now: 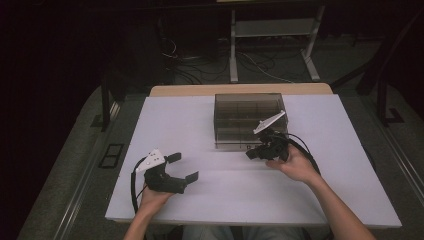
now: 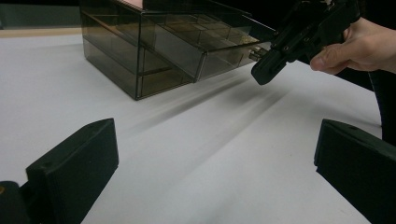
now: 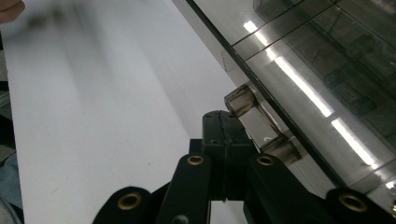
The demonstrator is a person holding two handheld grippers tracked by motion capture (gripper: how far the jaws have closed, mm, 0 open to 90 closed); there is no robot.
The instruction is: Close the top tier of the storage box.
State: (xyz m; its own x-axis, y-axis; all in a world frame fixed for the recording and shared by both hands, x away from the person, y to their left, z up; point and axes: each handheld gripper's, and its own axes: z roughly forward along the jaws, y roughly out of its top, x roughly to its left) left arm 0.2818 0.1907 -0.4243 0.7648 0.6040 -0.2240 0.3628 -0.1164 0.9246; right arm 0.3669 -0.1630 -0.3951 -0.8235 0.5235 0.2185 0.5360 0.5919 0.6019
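Note:
A smoky see-through drawer box (image 1: 247,117) (image 2: 140,56) stands at the back middle of the white table (image 1: 210,200). Its lower drawer (image 2: 219,46) (image 3: 317,93) sticks out a little at the front. My right gripper (image 1: 250,154) (image 2: 264,70) (image 3: 225,119) is at that drawer's front, jaws shut against each other. The clear handle (image 3: 254,123) (image 2: 256,53) lies against the side of its tip, not between the pads. My left gripper (image 1: 182,167) (image 2: 215,154) rests low near the front left of the table, open wide with nothing between its jaws.
Beyond the table's far edge a white metal frame (image 1: 270,30) stands on the floor, with loose cables (image 1: 190,65) beside it. Bare white table surface (image 2: 196,140) lies between the left gripper and the box.

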